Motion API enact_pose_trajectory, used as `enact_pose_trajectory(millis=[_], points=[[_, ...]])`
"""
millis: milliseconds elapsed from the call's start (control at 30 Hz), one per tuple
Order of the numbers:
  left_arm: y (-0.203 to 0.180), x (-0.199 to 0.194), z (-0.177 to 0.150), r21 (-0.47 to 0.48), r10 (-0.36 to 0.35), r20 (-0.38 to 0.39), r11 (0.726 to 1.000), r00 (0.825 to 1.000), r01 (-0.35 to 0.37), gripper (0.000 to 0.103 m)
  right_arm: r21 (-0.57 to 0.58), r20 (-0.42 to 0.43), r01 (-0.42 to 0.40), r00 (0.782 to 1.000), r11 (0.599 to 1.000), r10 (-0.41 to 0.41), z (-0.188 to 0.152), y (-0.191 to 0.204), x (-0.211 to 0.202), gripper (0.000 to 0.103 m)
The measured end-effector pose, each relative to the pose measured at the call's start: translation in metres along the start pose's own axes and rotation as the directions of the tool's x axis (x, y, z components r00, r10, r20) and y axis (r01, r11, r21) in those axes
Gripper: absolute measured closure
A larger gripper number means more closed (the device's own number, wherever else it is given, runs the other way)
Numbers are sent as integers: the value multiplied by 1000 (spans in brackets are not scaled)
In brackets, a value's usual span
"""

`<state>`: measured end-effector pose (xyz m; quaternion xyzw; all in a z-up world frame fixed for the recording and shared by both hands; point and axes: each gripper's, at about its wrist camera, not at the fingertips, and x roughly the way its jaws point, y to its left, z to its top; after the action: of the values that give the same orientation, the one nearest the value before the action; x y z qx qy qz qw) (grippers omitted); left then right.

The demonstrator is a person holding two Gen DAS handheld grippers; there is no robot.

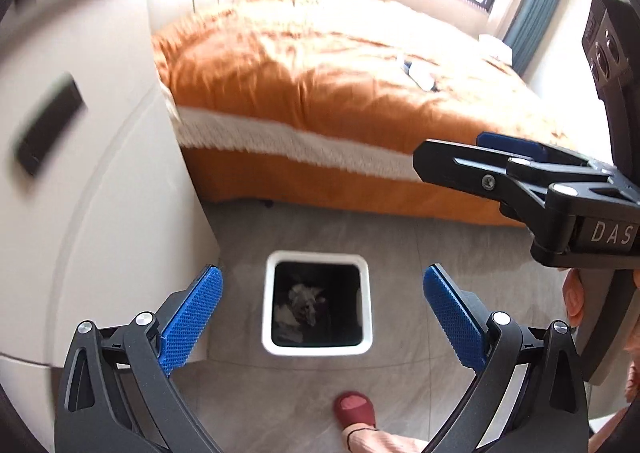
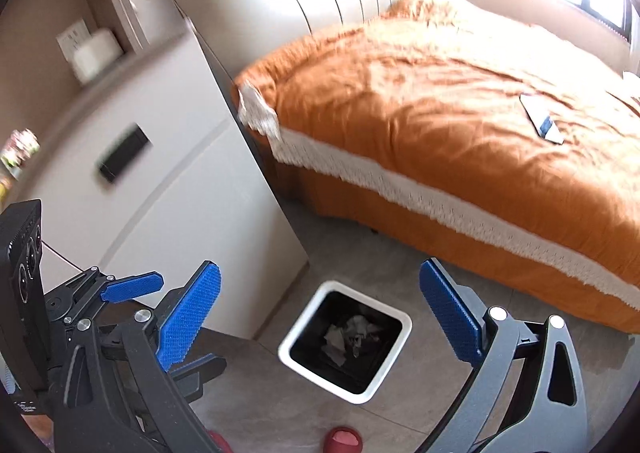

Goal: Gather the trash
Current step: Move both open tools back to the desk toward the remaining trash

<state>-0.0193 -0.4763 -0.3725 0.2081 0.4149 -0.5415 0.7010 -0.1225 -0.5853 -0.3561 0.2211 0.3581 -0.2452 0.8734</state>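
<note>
Left gripper (image 1: 322,311): blue-padded fingers spread wide, nothing between them, poised above the bin. Right gripper (image 2: 320,311): fingers likewise spread wide and empty, held above and to one side of the same bin; it also shows at the right edge of the left wrist view. Trash bin (image 1: 266,317): square, white rim, black liner, standing on the grey tile floor (image 1: 460,249) just beside the corner of a white cabinet (image 1: 120,193) and near the foot of the bed. Trash (image 1: 304,305): crumpled pale paper pieces lying at the bottom of the bin. Bed (image 2: 440,101): orange cover with a white fringed band along the side, cream padded headboard behind. One flat white-and-dark item (image 2: 544,123) on the bed cover, too blurred to identify. Red slipper (image 1: 354,407) on the person's foot, on the floor near the bin.
</note>
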Motion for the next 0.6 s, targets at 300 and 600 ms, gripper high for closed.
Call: enact_pose_trajectory(millis=[300,600], points=[[-18,-115,33,-15,73,140,997,987,-72,5,-72,163,-65,984,995,76,52,40,-93,4],[-11,-211,48,-86,218,256,975,942,-202,5,-208,247,-151,948,966,201,90,94,-152,4]])
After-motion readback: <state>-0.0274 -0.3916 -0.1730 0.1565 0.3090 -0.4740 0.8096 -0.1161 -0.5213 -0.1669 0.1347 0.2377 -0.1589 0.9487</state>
